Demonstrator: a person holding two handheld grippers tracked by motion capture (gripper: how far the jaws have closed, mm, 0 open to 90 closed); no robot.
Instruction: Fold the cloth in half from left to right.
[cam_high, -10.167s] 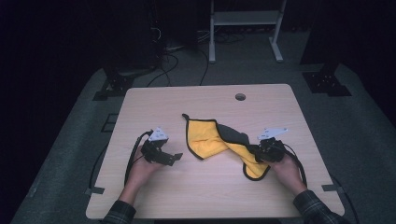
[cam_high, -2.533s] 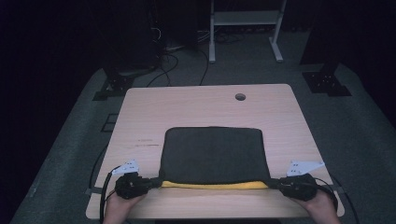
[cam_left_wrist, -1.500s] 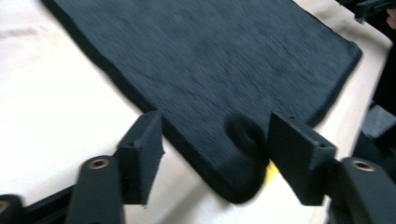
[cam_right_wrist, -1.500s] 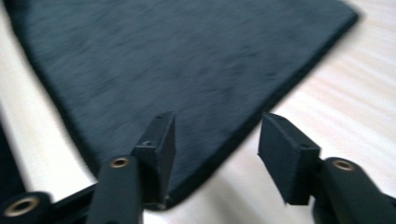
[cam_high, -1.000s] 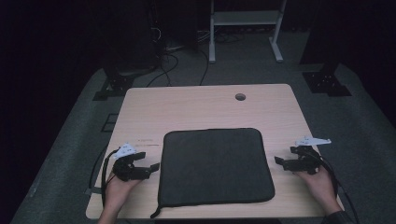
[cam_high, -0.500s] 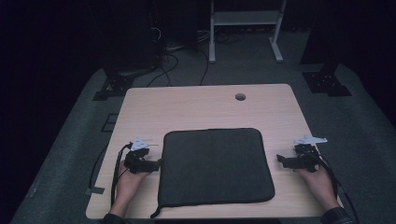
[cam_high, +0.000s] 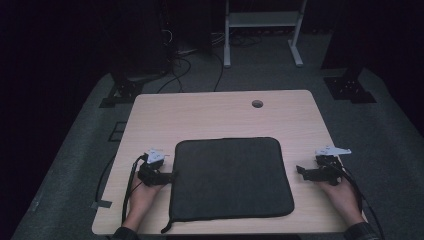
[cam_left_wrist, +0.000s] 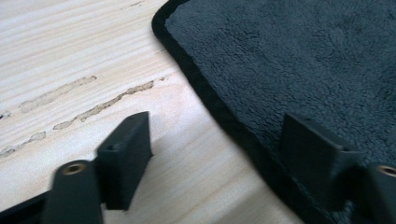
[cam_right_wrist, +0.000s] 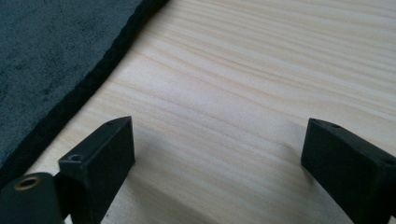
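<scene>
**Both grippers close in on the spread cloth**

Since half a second ago the left gripper (cam_high: 172, 176) has slid inward to the cloth's left edge, while the right gripper (cam_high: 298, 170) has barely shifted. On the left, the jaws stand apart and straddle the black bound hem: one over bare wood, the other over the pile. On the right, the jaws are also apart, both over bare table (cam_right_wrist: 243, 93), with the hem just beside them. So the left hand is the nearer one. The dark grey cloth (cam_high: 230, 177) lies flat on the near half of the table, roughly square with rounded corners, its surface a soft, plush pile. A small loop trails from its near-left corner. Pale wood grain shows beneath.
</scene>
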